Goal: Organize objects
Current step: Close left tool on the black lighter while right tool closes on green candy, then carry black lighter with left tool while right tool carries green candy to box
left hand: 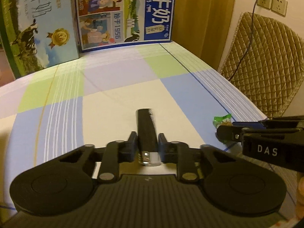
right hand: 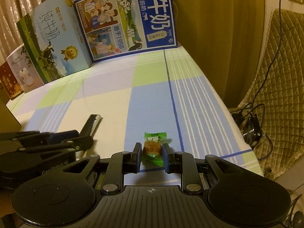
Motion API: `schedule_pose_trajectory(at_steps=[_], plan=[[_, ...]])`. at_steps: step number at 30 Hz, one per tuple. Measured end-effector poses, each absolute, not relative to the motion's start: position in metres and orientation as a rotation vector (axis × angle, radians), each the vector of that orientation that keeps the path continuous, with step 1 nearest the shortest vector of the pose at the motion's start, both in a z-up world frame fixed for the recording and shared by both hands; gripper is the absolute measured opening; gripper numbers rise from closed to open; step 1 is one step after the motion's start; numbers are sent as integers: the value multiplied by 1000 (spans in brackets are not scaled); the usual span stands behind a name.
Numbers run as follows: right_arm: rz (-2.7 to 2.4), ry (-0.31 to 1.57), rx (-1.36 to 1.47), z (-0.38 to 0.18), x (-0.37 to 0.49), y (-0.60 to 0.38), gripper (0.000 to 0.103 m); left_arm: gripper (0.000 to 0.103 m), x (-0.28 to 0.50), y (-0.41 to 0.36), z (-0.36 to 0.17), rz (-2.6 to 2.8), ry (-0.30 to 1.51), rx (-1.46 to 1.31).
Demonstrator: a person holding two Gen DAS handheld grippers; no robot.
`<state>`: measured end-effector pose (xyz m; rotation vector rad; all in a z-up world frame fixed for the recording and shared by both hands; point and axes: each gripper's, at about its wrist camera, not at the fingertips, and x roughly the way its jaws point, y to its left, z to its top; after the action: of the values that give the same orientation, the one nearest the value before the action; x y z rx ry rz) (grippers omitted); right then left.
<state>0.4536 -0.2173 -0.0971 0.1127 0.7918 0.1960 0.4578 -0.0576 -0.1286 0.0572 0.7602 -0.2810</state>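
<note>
The work surface was a table covered with a checked cloth of pale blue, green, lilac and white squares (right hand: 106, 87), crossed by thin white stripes and a dark blue line. Far ahead of both tools, cartons stood along the back edge: a blue milk carton printed with cartoon people (right hand: 129, 20), and left of it a light blue and green milk carton with a cow and a gold medal (right hand: 55, 43). Beyond the table's right edge hung a wood-coloured panel, and a chair with a quilted tan cover (left hand: 266, 66) stood by a wall socket with a black cable.

The left gripper (left hand: 147, 142) was clamped on a long black flat wrapped bar with a serrated end (left hand: 146, 125). Its long axis ran straight forward along the fingers, serrated tip pointing away towards the cartons, and a shiny silvery end sat back between the fingers.

The right gripper (right hand: 152, 152) had its fingers pressed against both sides of a small green-wrapped candy with an orange label (right hand: 153, 148). The candy lay on a blue square near the table's front right corner, its crimped ends pointing forward and back.
</note>
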Motion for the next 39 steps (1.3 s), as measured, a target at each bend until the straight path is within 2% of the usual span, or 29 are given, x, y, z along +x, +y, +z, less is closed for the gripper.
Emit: schedule_pose_trajectory(at_steps=[16, 26, 28, 39], plan=[[311, 906, 38, -88, 398, -193, 20, 18, 343, -37, -114, -309, 882, 40], [289, 897, 74, -73, 381, -206, 20, 22, 344, -48, -122, -324, 842, 112], [291, 903, 75, -75, 384, -203, 20, 18, 344, -49, -123, -321, 842, 112], [288, 859, 76, -58, 373, -199, 20, 17, 334, -46, -109, -299, 831, 94]])
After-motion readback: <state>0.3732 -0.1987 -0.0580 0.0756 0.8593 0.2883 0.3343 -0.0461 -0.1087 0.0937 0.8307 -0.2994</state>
